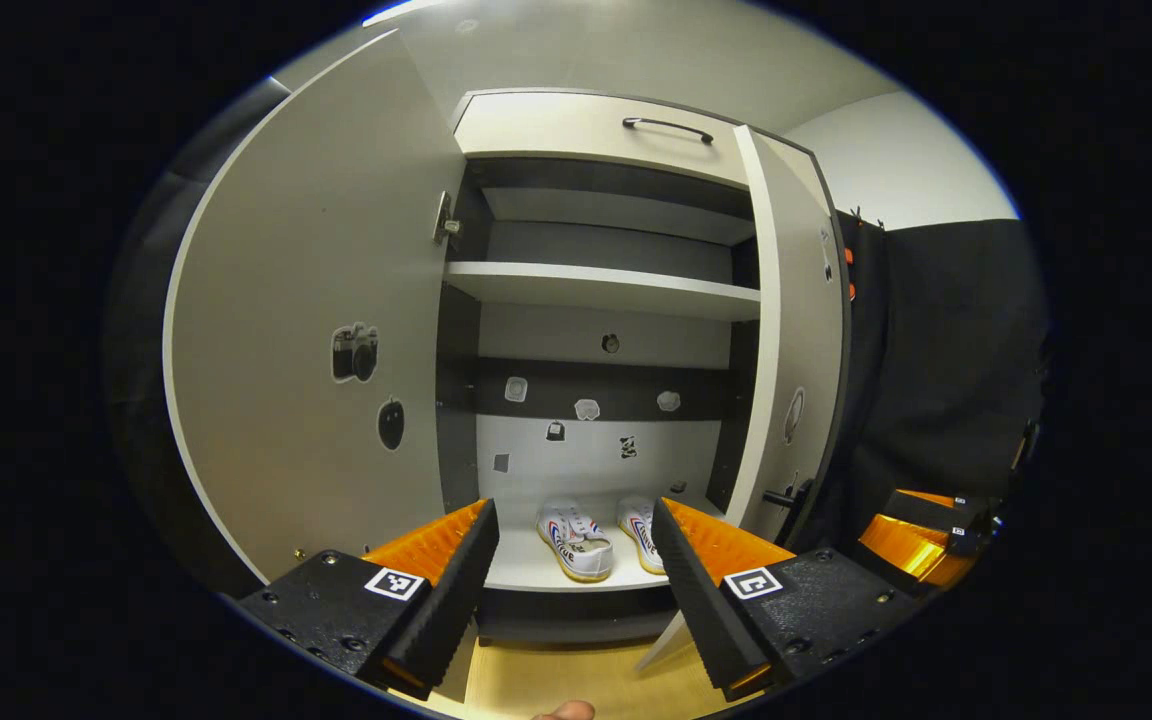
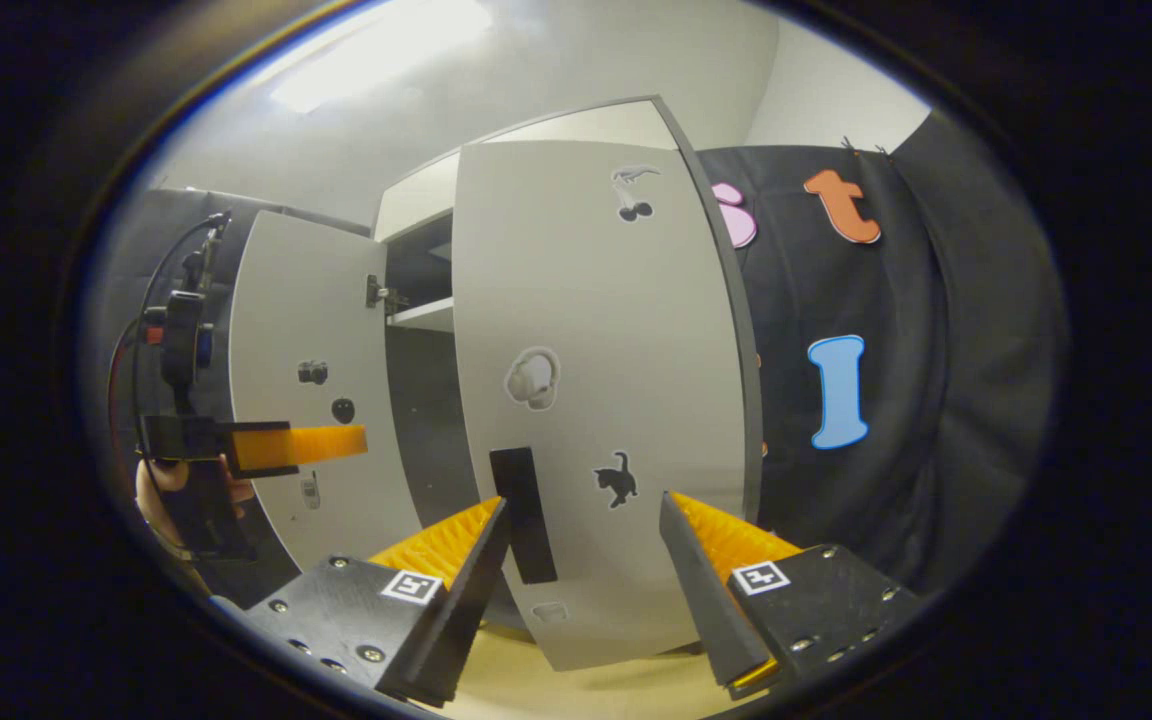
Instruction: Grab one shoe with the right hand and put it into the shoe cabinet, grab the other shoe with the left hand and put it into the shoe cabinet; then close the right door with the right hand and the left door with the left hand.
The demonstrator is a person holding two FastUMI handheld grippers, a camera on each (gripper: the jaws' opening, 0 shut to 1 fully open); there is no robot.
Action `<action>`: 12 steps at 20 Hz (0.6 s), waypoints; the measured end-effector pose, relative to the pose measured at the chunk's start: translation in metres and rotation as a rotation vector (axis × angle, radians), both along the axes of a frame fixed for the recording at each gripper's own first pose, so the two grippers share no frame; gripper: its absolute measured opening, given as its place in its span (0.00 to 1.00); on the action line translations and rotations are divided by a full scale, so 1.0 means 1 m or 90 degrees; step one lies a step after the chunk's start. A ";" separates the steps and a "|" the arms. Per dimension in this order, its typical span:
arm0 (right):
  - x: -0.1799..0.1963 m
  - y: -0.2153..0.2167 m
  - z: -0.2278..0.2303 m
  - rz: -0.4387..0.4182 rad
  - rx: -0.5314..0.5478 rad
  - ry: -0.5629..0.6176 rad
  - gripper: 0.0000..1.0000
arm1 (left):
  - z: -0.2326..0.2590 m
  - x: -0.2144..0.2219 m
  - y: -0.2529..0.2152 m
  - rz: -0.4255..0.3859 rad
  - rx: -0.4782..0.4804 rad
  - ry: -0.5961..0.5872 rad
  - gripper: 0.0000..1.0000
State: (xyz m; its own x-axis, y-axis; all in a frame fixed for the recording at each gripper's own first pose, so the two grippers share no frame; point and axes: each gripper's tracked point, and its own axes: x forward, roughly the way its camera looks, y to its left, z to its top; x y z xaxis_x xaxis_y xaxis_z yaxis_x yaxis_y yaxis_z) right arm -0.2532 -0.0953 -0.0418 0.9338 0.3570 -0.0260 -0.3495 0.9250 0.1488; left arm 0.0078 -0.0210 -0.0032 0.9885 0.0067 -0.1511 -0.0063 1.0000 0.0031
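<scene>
Shoes already sit side by side on the cabinet's bottom shelf, so the doors come next. Right door stands half open at 12 o'clock from the right gripper — its long dark handle upright, just beside the 9 o'clock finger. Fingers spread, empty. Left gripper, also spread and empty, faces the shelf with the left door at 10 o'clock.

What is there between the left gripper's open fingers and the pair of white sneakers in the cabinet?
Nothing: in the left gripper view, the left gripper faces the white sneakers across bare white bottom shelf and pale wooden floor.
</scene>
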 end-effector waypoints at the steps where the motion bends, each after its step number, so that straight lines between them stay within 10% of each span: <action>1: 0.000 0.000 0.000 0.001 0.001 0.000 0.90 | 0.000 -0.002 -0.001 0.001 -0.001 0.000 0.92; 12: -0.002 0.008 -0.011 0.028 0.007 0.019 0.90 | 0.024 -0.038 0.000 0.005 -0.010 -0.022 0.92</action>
